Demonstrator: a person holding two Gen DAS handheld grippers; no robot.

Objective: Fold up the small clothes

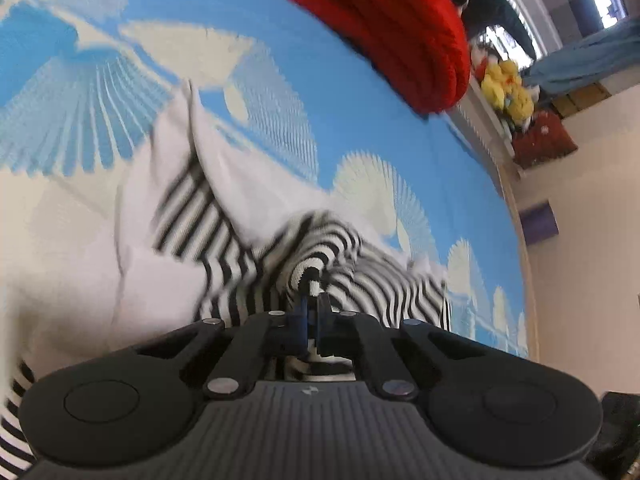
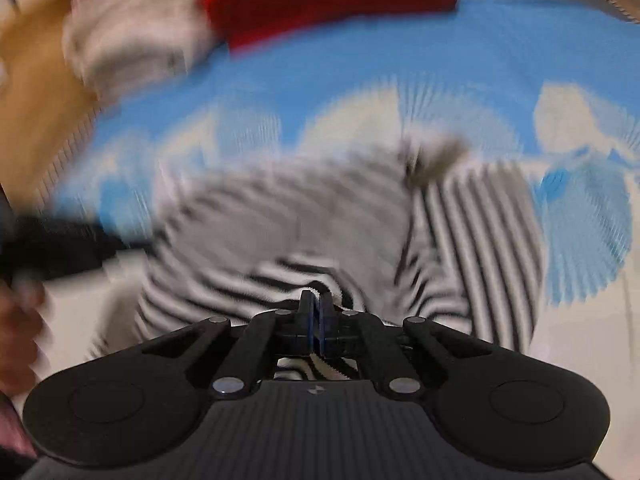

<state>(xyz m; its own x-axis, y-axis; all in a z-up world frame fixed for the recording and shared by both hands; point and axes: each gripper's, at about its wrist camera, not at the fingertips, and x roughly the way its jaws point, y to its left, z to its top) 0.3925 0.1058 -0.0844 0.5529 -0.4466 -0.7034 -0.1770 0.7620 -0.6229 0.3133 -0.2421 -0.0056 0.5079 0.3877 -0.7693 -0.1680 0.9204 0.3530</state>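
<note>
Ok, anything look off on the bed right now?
The striped garment is bunched and twisted, not flat, pinched by the left gripper and right gripper. Nothing looks spilled or damaged.

Bright, even light; fisheye-bent edges; right view heavily motion-blurred.

black-and-white striped garment [image 1: 352, 256], blue-and-cream patterned cover [image 1: 280, 80], red knit [image 1: 384, 32]

Red knit pile [image 1: 380, 28] beyond open blue bedspread [image 1: 280, 80]
</note>
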